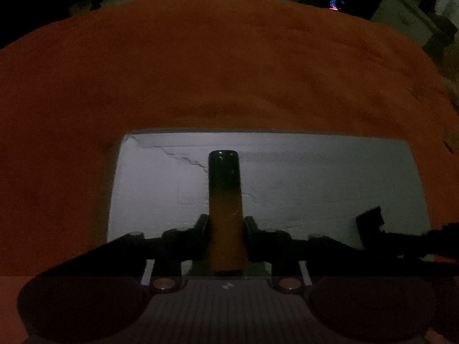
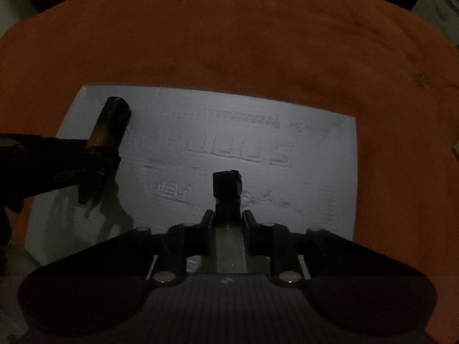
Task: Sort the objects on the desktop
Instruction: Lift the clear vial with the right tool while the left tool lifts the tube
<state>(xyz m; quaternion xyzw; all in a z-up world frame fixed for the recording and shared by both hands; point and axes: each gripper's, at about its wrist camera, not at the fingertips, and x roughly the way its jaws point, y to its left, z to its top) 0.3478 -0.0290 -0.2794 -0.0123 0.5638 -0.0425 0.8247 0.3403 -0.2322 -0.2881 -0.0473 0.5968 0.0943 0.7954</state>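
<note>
Your left claw (image 1: 226,223) is clamped on an orange tube (image 1: 225,200) with a dark cap, its long axis pointing straight ahead out of the jaws, over the white foam board (image 1: 315,177). Your right claw (image 2: 228,218) grips a pale stick with a black end (image 2: 226,186), also pointing forward, above the same board on the orange-covered worktop (image 2: 229,43).

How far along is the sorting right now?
Nothing looks put away yet. The left gripper is shut on an orange and dark tube, the right gripper on a clear stick with a black cap, both over the white foam board. Placing both remains.
</note>
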